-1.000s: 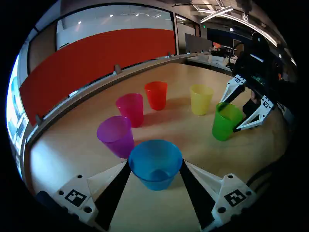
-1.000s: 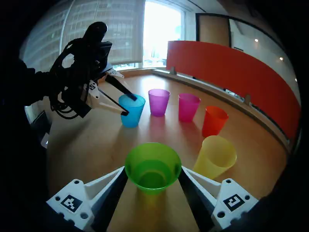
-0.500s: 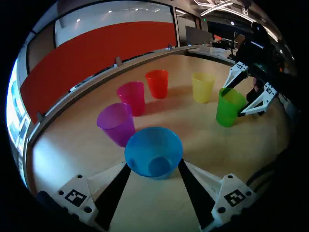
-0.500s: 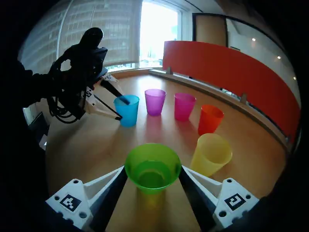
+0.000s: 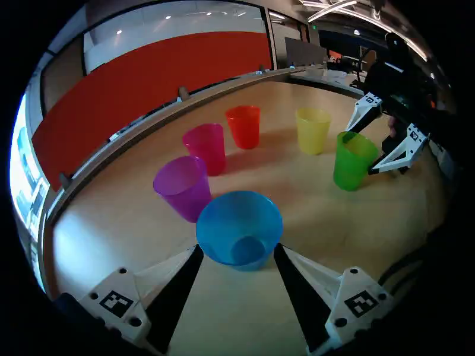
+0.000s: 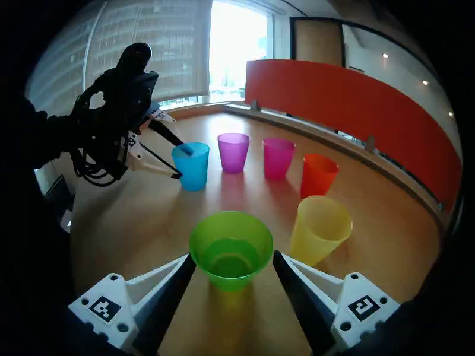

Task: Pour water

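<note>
A blue cup point(image 5: 239, 228) sits between the fingers of my left gripper point(image 5: 238, 249), which is shut on it; its inside bottom shows. In the right gripper view the same blue cup point(image 6: 191, 165) stands upright at the left end of the row, gripped by the left gripper point(image 6: 184, 162). My right gripper point(image 6: 233, 256) is shut on a green cup point(image 6: 230, 248) with water in it. From the left gripper view, the green cup point(image 5: 354, 160) is upright at the right, clamped by the right gripper point(image 5: 359, 152).
On the wooden table point(image 5: 119, 237), a purple cup point(image 5: 181, 187), a magenta cup point(image 5: 206, 147), an orange cup point(image 5: 243, 126) and a yellow cup point(image 5: 313, 129) curve between the two held cups. A red panel point(image 5: 148, 83) lines the table's far edge. The yellow cup point(image 6: 320, 228) stands close to the green one.
The blue cup has tipped slightly toward the left camera, showing more of its bottom. In the right gripper view the left gripper and blue cup have drifted a little leftward. Both grips hold.
</note>
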### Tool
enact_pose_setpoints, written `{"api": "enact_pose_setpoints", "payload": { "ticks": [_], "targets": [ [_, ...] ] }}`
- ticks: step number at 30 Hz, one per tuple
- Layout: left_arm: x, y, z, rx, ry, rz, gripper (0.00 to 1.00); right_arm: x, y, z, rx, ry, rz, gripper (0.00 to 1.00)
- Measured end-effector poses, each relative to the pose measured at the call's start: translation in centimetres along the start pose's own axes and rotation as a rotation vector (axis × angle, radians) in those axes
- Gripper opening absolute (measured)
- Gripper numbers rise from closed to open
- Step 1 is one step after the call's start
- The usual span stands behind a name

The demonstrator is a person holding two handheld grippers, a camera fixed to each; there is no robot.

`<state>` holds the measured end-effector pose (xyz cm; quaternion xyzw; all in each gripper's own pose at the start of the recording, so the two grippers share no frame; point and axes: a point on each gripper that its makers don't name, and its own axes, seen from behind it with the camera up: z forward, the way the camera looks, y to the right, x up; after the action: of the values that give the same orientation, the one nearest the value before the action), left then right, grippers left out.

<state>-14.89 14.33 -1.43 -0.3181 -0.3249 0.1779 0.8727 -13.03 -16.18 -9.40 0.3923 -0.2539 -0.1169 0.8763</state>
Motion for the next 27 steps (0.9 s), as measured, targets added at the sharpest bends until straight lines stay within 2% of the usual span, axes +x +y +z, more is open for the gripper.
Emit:
{"api": "enact_pose_setpoints", "payload": {
  "ticks": [8,15,21,27],
  "targets": [
    [-1.2,0.1,-0.9,0.014,-0.014,-0.008,0.88,-1.1,0.5,-1.4,-0.036,-0.004,0.012,1.0],
    [-2.2,-0.1,-2.5,0.042,-0.014,-0.014,0.88,-2.3,0.8,-3.3,-0.073,-0.004,0.035,1.0],
    [-2.7,-0.3,-3.9,0.071,0.0,-0.047,0.88,-3.0,1.2,-4.9,-0.115,0.007,0.055,1.0],
    [-3.3,-1.0,-5.5,0.122,0.015,-0.083,0.88,-3.2,1.6,-6.5,-0.158,0.022,0.061,1.0]
  ]
}}
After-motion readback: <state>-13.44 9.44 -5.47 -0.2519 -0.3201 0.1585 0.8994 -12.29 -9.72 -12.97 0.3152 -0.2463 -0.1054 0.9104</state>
